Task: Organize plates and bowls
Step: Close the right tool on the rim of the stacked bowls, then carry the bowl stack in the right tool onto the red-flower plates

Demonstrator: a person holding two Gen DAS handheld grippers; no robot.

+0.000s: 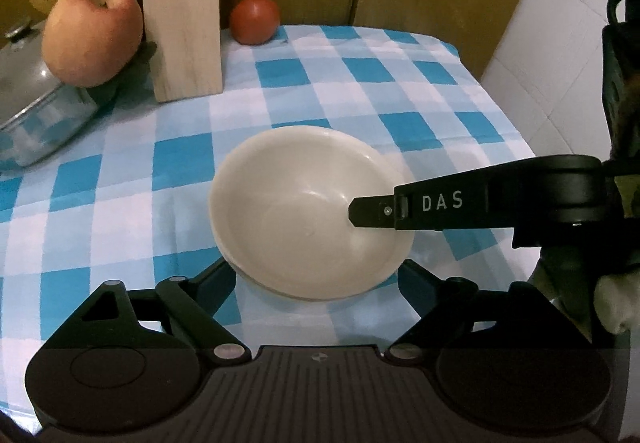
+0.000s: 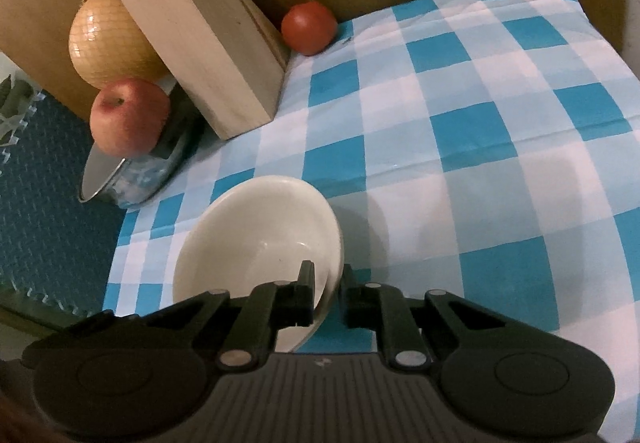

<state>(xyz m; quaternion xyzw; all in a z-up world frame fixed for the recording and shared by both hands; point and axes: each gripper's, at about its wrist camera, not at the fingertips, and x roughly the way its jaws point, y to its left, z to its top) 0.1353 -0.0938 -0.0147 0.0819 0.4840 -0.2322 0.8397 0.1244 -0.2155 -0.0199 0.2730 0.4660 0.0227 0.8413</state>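
A cream bowl (image 1: 296, 203) sits on the blue checked tablecloth, nested in a second one whose rim (image 1: 304, 297) shows just beneath. My left gripper (image 1: 316, 271) is open, one fingertip on each side of the stack's near edge; whether they touch it I cannot tell. My right gripper (image 2: 327, 271) is shut on the bowl (image 2: 256, 235) at its right rim, one finger inside and one outside. Seen from the left wrist, its "DAS" finger (image 1: 372, 211) reaches in over that rim.
At the back stand a wooden block (image 1: 184, 11), a tomato (image 1: 254, 19), an apple (image 1: 92, 35) on a steel lidded pot (image 1: 36, 115), and a netted onion (image 2: 108, 39). Cardboard walls close the back. The table's left edge (image 2: 116, 243) drops to a blue floor mat.
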